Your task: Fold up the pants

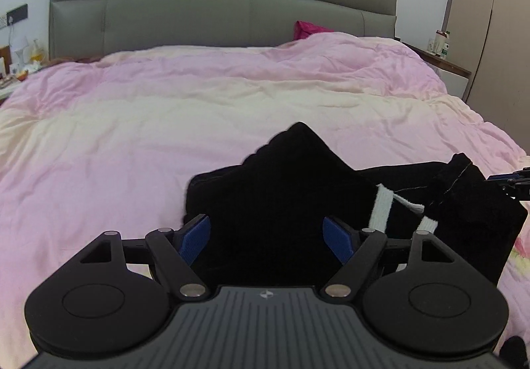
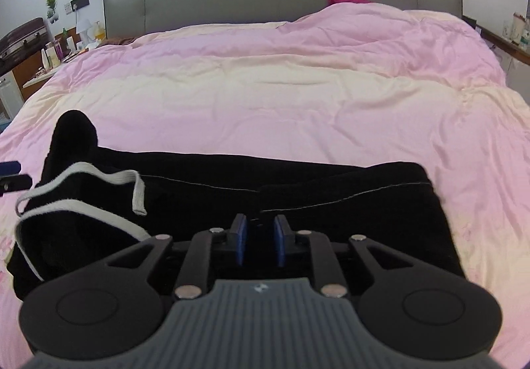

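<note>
The left gripper (image 1: 266, 238) stood wide, its blue pads (image 1: 195, 236) far apart over the black pants (image 1: 275, 203). The cloth lay between and below the pads, but neither pad pressed on it, so nothing was gripped. A peak of black fabric rose just beyond the fingers.

The right gripper (image 2: 260, 243) was narrow, with only a slim gap between its blue pads (image 2: 239, 241). It sat low over the pants (image 2: 298, 196), close to a thin pale seam line running across the cloth. Whether a fold of fabric was pinched in that gap could not be told, since the black cloth and the dark gap ran together.

The pants lay in a long band across the near part of the bed, on a pink and cream quilt (image 1: 165, 110). A white elastic waistband (image 2: 82, 177) showed at the left end in the right wrist view, partly turned out, with a loose strip hanging from it. In the left wrist view the same white band (image 1: 381, 210) appeared to the right of the fingers.

Beyond the quilt stood a grey padded headboard (image 1: 215, 4), with a bright pink pillow (image 1: 308, 29) just in front of it. A cluttered nightstand (image 2: 49, 61) sat left of the bed, and a wardrobe (image 1: 490, 21) stood at the right.
</note>
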Demonstrator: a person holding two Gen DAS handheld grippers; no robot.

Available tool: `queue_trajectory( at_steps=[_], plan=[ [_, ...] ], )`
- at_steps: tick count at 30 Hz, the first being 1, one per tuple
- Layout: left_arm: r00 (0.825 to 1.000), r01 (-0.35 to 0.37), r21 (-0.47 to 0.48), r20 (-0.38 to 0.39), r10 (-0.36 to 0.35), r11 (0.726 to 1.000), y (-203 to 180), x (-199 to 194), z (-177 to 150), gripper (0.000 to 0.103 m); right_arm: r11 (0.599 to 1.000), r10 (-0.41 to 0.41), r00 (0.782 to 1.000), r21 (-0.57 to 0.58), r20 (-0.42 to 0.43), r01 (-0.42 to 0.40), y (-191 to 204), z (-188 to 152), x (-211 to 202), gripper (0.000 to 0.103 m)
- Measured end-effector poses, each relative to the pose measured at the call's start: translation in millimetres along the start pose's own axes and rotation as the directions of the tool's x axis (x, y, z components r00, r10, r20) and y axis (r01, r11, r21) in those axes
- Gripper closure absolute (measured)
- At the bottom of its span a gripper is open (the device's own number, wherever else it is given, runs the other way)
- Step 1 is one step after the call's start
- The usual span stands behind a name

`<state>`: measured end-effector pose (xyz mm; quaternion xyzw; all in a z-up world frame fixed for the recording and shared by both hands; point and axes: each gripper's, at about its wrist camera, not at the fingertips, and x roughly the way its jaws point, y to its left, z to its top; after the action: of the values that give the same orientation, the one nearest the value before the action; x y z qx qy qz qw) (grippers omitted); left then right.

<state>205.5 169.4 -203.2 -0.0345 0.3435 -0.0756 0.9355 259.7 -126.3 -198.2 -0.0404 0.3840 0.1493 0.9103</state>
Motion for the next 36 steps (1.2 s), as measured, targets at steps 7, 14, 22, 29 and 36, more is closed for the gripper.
queue_trajectory(
  at_steps=[7,14,22,29,36],
  plan=[
    [0.958,-0.196,0.243,-0.16,0.239,0.95,-83,92,-19,0.0,0.988,-0.129,0.988,0.091,0.085,0.121,-88,-8,-16,0.068],
    [0.934,-0.204,0.251,-0.241,0.266,0.946,-82,104,-7,0.0,0.964,-0.119,0.992,0.243,0.036,0.107,-145,-30,7,0.068],
    [0.913,-0.283,0.248,-0.225,0.339,0.926,-94,90,-2,0.0,0.967,-0.136,0.99,0.221,0.034,0.125,-143,-33,3,0.047],
    [0.891,-0.311,0.311,-0.235,0.39,0.898,-107,77,13,0.0,0.933,-0.133,0.99,0.344,0.055,0.107,-162,-39,-16,0.044],
    [0.931,-0.287,0.334,-0.123,0.343,0.898,-149,52,35,0.0,0.908,-0.116,0.993,0.408,0.018,0.099,-172,-52,-23,0.036]
  ],
)
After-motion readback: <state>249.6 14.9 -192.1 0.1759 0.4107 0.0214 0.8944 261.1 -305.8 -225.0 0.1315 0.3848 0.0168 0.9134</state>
